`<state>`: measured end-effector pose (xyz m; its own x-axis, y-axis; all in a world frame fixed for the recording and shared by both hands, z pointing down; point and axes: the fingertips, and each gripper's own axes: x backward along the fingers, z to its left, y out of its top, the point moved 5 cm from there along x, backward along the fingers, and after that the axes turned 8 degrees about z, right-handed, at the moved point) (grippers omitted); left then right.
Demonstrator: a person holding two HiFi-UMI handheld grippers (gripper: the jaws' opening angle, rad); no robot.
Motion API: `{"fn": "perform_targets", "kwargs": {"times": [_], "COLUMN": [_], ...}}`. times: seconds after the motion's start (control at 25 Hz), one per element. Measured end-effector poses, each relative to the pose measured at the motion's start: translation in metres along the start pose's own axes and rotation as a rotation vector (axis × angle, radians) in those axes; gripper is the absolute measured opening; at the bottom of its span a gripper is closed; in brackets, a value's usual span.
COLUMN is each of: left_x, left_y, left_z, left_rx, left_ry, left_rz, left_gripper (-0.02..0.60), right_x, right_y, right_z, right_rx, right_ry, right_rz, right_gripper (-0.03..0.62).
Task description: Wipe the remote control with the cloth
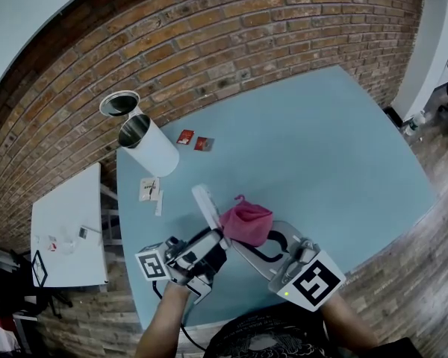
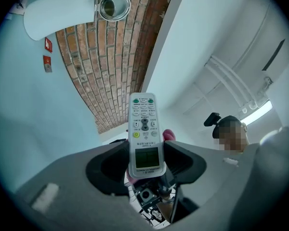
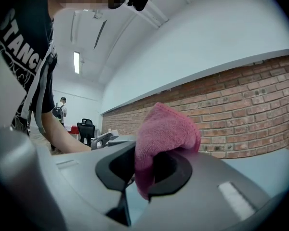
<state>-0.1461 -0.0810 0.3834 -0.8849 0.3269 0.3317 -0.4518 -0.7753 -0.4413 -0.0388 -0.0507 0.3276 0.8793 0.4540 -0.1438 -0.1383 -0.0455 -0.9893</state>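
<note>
While the left tool (image 2: 145, 160) pinches the white remote control (image 2: 143, 124) by its lower end, right tool (image 3: 151, 165) clamped on the pink cloth (image 3: 166, 129), cloth just beside the remote, both over the blue tabletop (image 1: 321, 148).

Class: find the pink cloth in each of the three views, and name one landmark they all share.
Head view: lower centre, cloth right of the remote.
Left gripper view: pink edge peeking right of the remote.
Right gripper view: centre, clamped in the jaws.
Shared landmark: brick wall.
</note>
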Motion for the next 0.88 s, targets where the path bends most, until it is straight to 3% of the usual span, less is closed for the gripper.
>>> {"fn": "perform_targets", "kwargs": {"times": [0.2, 0.52, 0.68, 0.88], "left_x": [0.0, -0.007, -0.008, -0.008], "left_y": [0.014, 0.02, 0.012, 0.003], "left_z": [-0.001, -0.001, 0.002, 0.007], "left_rx": [-0.003, -0.009, -0.022, -0.096], "left_ry": [-0.007, -0.001, 0.028, 0.106], "left_rz": [-0.055, -0.072, -0.034, 0.057], "left_gripper": [0.225, 0.225, 0.225, 0.225], "right_x": [0.003, 0.008, 0.013, 0.027], "right_y": [-0.004, -0.004, 0.004, 0.027], "right_z": [0.004, 0.013, 0.01, -0.008], "right_rx": [-0.005, -0.029, -0.083, -0.111], "right_ry": [0.016, 0.06, 0.052, 0.03], "right_rz": [0.014, 0.002, -0.041, -0.085], "right_gripper": [0.061, 0.061, 0.061, 0.062]}}
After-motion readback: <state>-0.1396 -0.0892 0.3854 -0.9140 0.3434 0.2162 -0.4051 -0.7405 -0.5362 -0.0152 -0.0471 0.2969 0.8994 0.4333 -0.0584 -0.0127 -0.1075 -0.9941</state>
